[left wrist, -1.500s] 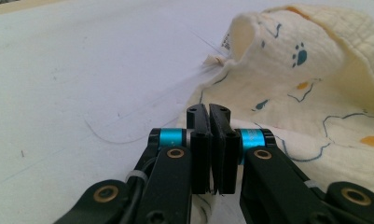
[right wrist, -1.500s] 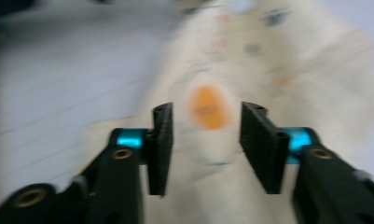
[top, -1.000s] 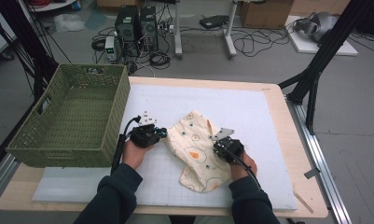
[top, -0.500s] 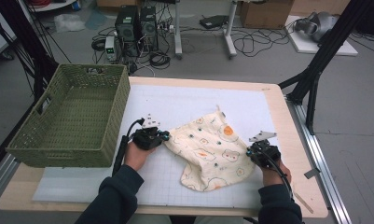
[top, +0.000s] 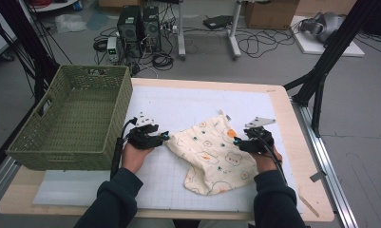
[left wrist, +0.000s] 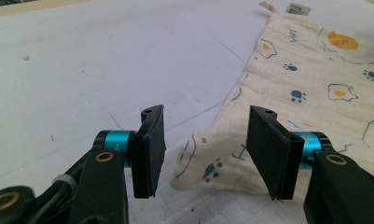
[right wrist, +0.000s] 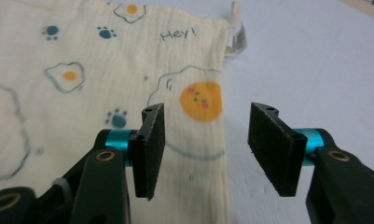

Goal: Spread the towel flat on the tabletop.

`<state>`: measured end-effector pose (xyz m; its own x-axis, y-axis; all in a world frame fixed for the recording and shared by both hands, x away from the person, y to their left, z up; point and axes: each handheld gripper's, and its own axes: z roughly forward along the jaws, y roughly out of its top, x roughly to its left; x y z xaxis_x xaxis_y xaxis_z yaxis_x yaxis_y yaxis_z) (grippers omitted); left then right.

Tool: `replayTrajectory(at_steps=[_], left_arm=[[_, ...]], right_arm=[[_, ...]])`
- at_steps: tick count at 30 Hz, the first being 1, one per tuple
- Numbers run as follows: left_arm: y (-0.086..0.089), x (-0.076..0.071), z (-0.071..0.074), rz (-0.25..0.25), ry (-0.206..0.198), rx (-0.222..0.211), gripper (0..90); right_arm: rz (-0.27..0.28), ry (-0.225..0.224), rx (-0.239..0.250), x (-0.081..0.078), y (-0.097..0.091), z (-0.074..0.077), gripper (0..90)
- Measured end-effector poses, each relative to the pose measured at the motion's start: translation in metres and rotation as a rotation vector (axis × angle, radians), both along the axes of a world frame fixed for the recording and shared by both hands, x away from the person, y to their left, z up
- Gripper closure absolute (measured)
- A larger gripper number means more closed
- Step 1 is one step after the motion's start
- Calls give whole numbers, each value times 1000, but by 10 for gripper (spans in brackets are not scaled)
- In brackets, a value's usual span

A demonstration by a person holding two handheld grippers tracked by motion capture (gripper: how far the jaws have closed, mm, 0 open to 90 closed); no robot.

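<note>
Cloth (top: 213, 154) — a cream piece printed with eggs and paw marks — lies spread on the white mat (top: 178, 107) of the bench (top: 300, 142), between the two sets of tongs. The left tongs (top: 163, 137) sit at its left corner, released, jaws wide apart with the corner (left wrist: 194, 161) lying low between them. The right tongs (top: 236, 140) are likewise released, straddling the cloth's right edge (right wrist: 219, 140), one jaw over the fabric and one over bare mat.

Judging from this, the risk lies in the closing. Either pair could shut above the thin fabric and catch nothing, since the cloth lies flat on the mat and the jaws appear to ride just over it. If one side grips and the other misses, a lift would drag the cloth askew and bunch it. The left corner is small — a shallow bite there could slip free under its own weight. The green basket (top: 71, 118) stands just left of the left tongs; a wide swing could knock it.
</note>
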<state>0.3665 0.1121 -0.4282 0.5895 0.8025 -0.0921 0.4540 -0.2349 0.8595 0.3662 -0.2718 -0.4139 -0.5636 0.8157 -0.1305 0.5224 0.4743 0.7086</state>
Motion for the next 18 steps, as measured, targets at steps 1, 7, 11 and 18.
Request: replayTrajectory(at_steps=[1,7,11,18], left_arm=[[0,-1,0,-2,-2,2,466],[0,-1,0,-10,-3,13,456],[2,-3,1,2,-1,16,456],[-6,-7,-2,-11,20,19,450]], right_arm=[[1,-4,-24,6,6,-4,448],[26,44,-12,38,19,-24,592],[20,44,-11,43,10,-24,886],[-236,-56,-134,36,-19,-13,884]])
